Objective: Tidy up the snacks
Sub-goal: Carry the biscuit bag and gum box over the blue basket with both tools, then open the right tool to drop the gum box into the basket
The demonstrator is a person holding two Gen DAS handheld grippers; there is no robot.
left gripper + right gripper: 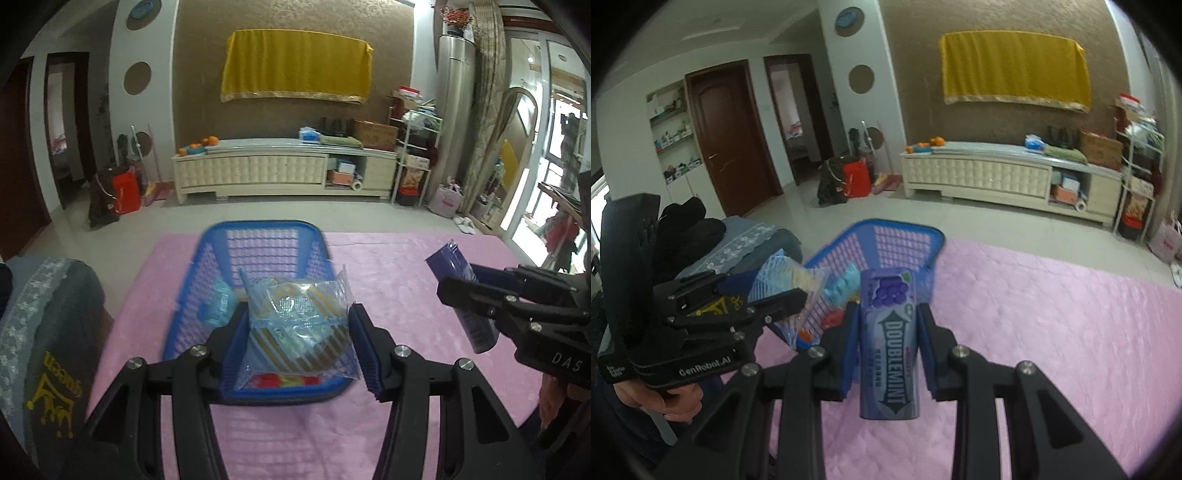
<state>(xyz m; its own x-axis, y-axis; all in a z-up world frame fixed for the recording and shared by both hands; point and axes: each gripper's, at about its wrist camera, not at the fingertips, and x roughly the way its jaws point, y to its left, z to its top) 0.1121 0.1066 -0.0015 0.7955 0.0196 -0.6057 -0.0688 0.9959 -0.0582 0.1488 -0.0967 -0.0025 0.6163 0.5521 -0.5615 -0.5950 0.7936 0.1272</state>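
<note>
Snacks sit in both tongs: the left tongs (299, 332) pinch a clear striped snack packet (301, 325) above the blue basket (258, 240), which already carries a light blue packet (218, 301) and red sweets (280, 379). Just right of the basket, the right tongs (888, 341) clamp an upright purple Doublemint gum canister (889, 343). Basket rests on the pink-covered counter (1052, 314)

a home living room: tv cabinet (284, 166), draped television (295, 68).

Both grippers (299, 332) (888, 347) clamped, angled downward, side by side.
</note>
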